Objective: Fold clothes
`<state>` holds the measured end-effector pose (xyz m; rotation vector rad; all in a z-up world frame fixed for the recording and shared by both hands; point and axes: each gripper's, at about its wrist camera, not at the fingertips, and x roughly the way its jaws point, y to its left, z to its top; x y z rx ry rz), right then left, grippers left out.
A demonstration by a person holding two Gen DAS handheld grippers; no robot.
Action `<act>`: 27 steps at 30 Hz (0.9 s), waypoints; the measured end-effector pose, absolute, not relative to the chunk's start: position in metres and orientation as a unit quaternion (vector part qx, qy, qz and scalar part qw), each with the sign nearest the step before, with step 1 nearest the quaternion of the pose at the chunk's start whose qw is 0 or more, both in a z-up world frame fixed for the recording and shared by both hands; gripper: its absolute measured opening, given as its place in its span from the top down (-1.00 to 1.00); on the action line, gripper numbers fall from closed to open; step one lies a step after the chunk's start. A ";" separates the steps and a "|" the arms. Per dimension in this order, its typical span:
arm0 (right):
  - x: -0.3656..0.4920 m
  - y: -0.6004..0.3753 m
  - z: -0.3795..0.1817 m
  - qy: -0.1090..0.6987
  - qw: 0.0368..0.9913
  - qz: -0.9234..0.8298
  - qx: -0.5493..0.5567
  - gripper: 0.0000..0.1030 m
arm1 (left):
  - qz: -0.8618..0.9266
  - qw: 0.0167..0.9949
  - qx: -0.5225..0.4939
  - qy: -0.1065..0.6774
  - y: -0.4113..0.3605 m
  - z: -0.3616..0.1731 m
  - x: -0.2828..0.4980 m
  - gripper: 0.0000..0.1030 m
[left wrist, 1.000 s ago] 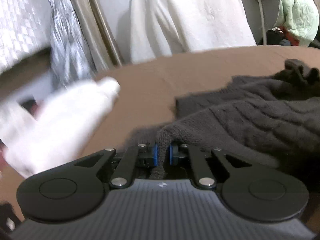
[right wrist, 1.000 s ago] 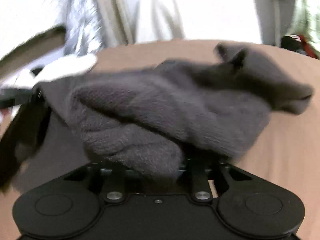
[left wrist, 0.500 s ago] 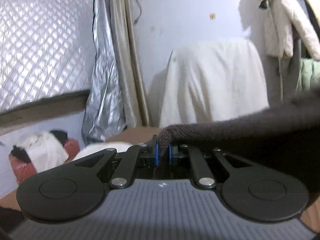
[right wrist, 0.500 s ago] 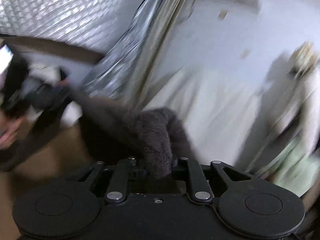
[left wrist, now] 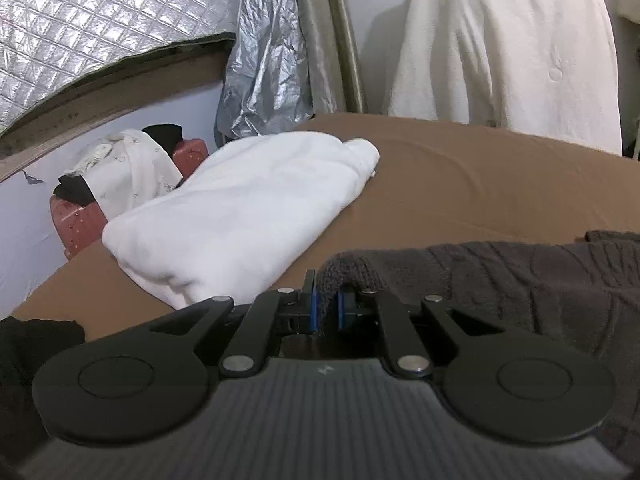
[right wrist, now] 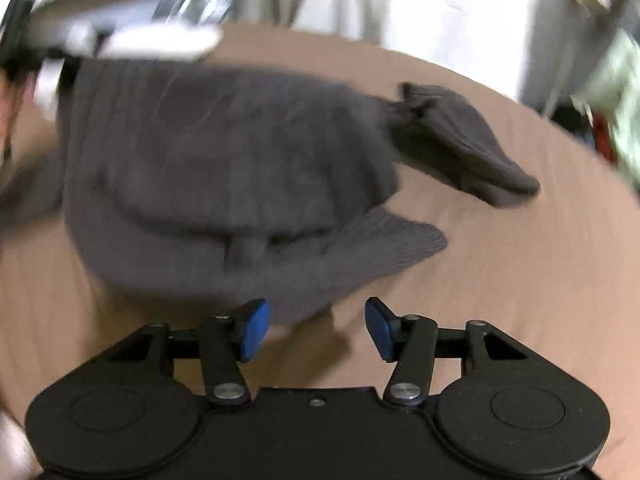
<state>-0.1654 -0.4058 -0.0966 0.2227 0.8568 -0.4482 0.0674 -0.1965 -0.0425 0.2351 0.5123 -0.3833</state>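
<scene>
Brown tabletop (left wrist: pixel 480 184), smooth, with faint creases. A folded white garment (left wrist: pixel 248 216) lies on it near the far left edge. To the right of the white garment a dark grey knitted sweater (right wrist: pixel 224 168) lies spread on the brown surface, one sleeve (right wrist: pixel 468 152) stretched out away from the white garment.
</scene>
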 end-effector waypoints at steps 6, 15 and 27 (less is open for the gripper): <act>-0.195 -0.427 -0.108 0.374 0.871 -0.241 0.208 -0.17 | -0.148 0.967 0.113 0.176 -0.185 -0.020 0.061 0.82; -0.195 -0.442 -0.142 0.402 0.851 -0.263 0.213 -0.17 | -0.145 0.945 0.122 0.267 -0.180 -0.034 0.081 0.82; -0.186 -0.462 -0.151 0.369 0.854 -0.252 0.267 -0.27 | -0.146 0.933 0.125 0.306 -0.178 -0.049 0.087 0.79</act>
